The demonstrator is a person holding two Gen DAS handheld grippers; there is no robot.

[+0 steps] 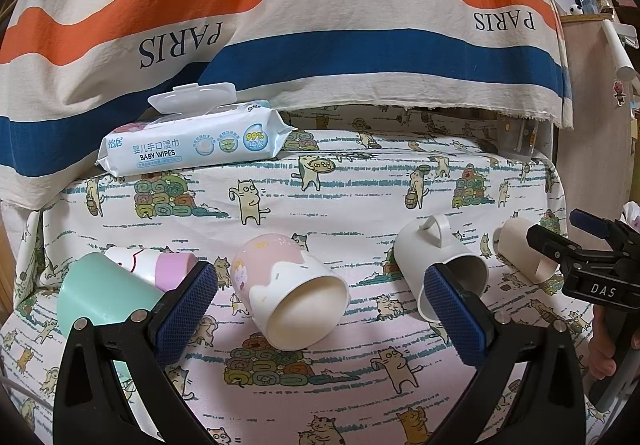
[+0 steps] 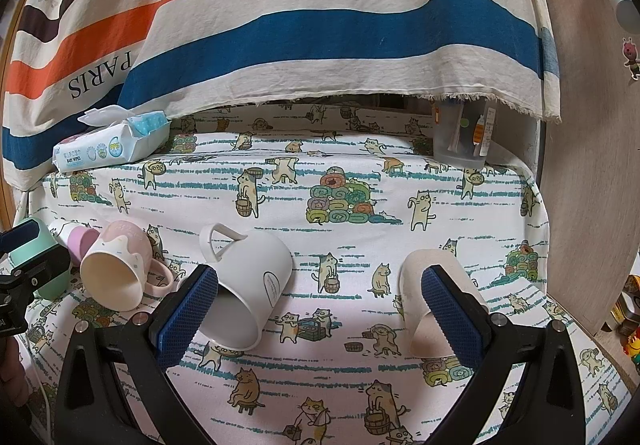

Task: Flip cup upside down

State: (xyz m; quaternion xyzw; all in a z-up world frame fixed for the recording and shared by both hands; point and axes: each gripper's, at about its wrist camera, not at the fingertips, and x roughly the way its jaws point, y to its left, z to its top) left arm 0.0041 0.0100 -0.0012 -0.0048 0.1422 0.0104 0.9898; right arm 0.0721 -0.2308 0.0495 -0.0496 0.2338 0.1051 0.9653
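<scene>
Several cups lie on their sides on the cat-print cloth. A pink-and-white cup (image 1: 286,287) lies between the fingers of my open left gripper (image 1: 320,309), mouth toward me; it also shows in the right wrist view (image 2: 118,269). A white mug (image 1: 438,259) with its handle up lies to its right, and in the right wrist view (image 2: 250,281) it lies by the left finger of my open right gripper (image 2: 320,309). A beige cup (image 2: 430,293) lies partly behind the right finger. A mint cup (image 1: 102,295) and a small white-and-lilac cup (image 1: 154,263) lie at far left.
A baby wipes pack (image 1: 196,139) with its lid open lies at the back left. A striped PARIS cloth (image 1: 320,25) hangs behind the table. A clear container (image 2: 462,137) stands at the back right. A wooden panel (image 2: 588,149) borders the right side.
</scene>
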